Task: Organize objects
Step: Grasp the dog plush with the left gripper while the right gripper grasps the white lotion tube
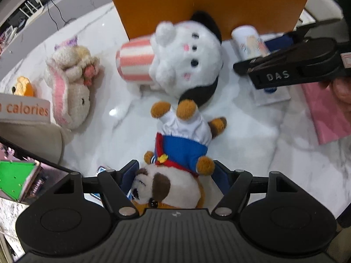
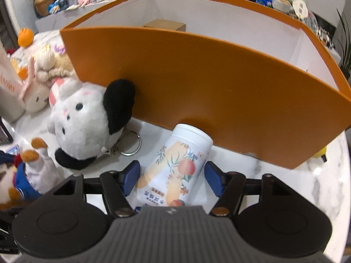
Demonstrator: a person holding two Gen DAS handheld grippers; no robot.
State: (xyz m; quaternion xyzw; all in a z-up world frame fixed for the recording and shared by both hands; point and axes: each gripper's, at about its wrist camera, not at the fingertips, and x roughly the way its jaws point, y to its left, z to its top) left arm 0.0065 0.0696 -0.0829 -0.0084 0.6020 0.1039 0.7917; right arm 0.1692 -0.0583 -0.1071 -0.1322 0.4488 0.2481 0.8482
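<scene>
My left gripper [image 1: 176, 175] is open around a brown-and-white plush dog in a blue and white outfit [image 1: 182, 144]; its head lies between the blue pads, which stand apart from it. My right gripper [image 2: 172, 175] is open around a white bottle with a peach print [image 2: 178, 164] lying on the marble table; the pads do not touch it. The right gripper also shows in the left wrist view [image 1: 291, 65]. A white plush with black ears [image 1: 188, 59] [image 2: 87, 120] lies against the orange box [image 1: 210, 2] [image 2: 219, 87]. The dog also shows in the right wrist view [image 2: 28, 171].
A cream bunny plush [image 1: 70, 83] [image 2: 37, 81] and a pink-striped plush [image 1: 136, 59] lie left. A carton reading "calories" [image 1: 24, 109], a pink sheet [image 1: 329, 109], a metal key ring [image 2: 131, 144] and a small cardboard box [image 2: 164, 25] inside the orange box are in view.
</scene>
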